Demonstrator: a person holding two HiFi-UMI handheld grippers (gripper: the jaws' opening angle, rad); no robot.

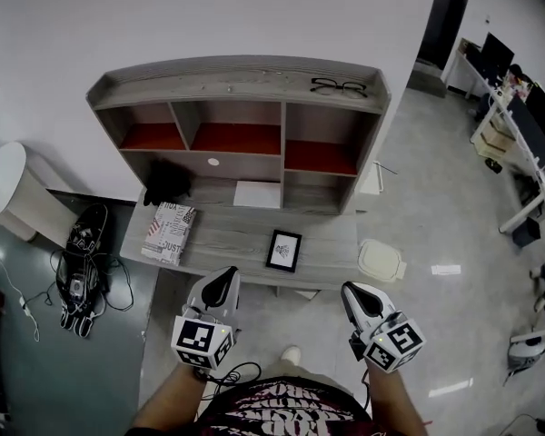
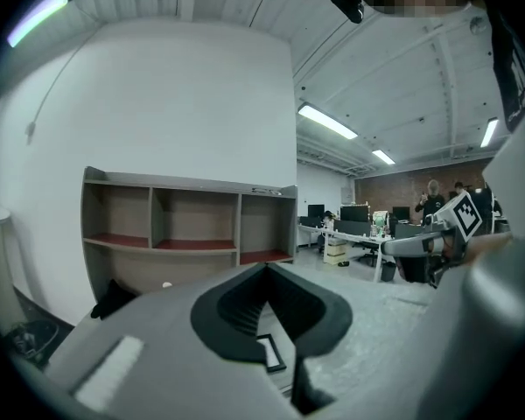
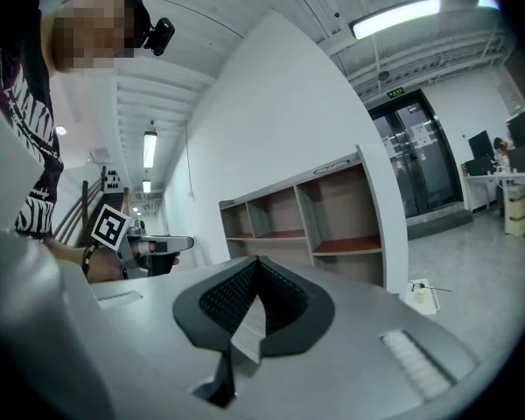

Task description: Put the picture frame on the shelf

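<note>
- Picture frame (image 1: 283, 250): apparently flat on the surface (image 1: 227, 243), close to its front edge, in front of the shelf (image 1: 236, 84) and not yet on it.
- Long side running away from the person toward the shelf, slightly skewed; short sides at front and back.
- Left gripper (image 1: 225, 278): clenched on nothing, hovering off the front edge of the surface, just left of the picture frame. Frame in sight low and straight ahead past its jaw tips in the left gripper view.
- Right gripper (image 1: 354, 291): clenched too, nothing inside, also off the front edge, to the right of the picture frame and a little farther out.
- So: picture frame ahead of and between both, with the left gripper seemingly the nearer and better lined up on it.
- Likely needed first: jaws opened, then a reach forward and down to pinch one edge. A flat thing on a flat surface offers little to bite on, so probably a tilt or a grab at the near short side.
- Elsewhere: glasses (image 1: 338, 86) on the shelf's top board, a patterned book (image 1: 169, 232) at the left of the surface, well apart from the picture frame.
</note>
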